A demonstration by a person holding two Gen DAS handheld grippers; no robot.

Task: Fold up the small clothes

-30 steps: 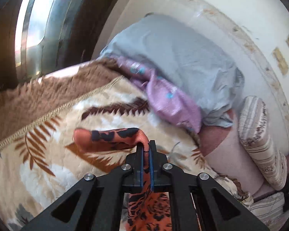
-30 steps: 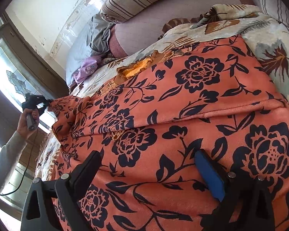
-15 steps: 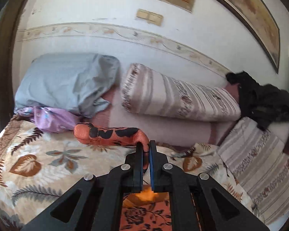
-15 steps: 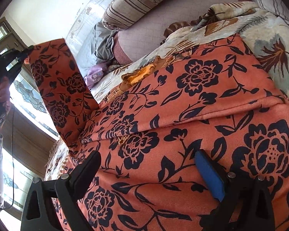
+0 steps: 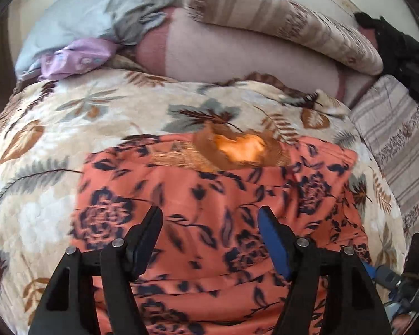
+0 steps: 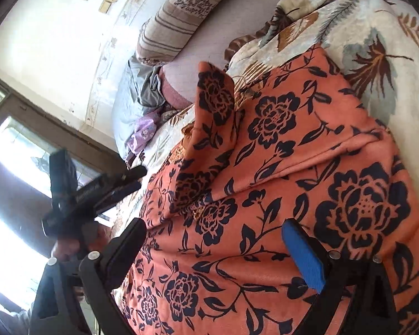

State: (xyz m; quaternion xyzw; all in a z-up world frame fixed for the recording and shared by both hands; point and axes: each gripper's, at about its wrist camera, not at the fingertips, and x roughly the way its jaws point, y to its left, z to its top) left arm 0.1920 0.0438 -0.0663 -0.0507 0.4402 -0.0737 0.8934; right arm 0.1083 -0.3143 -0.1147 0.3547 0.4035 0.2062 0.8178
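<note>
Orange floral garment (image 5: 215, 223), seemingly just one, lies under two grippers, left (image 5: 209, 237) jaws just opened, right (image 6: 212, 251) agape, both empty.

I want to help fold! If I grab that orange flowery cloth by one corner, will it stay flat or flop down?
Probably flop. The orange flowered garment lies in soft creases over the leaf-print blanket, and one flap stands crumpled, likely to sag. It looks thin and light, so it may slide rather than roll.

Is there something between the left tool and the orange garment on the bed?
Nothing visible. The left tool is open just above the garment, with only its floral cloth between the fingers.
</note>
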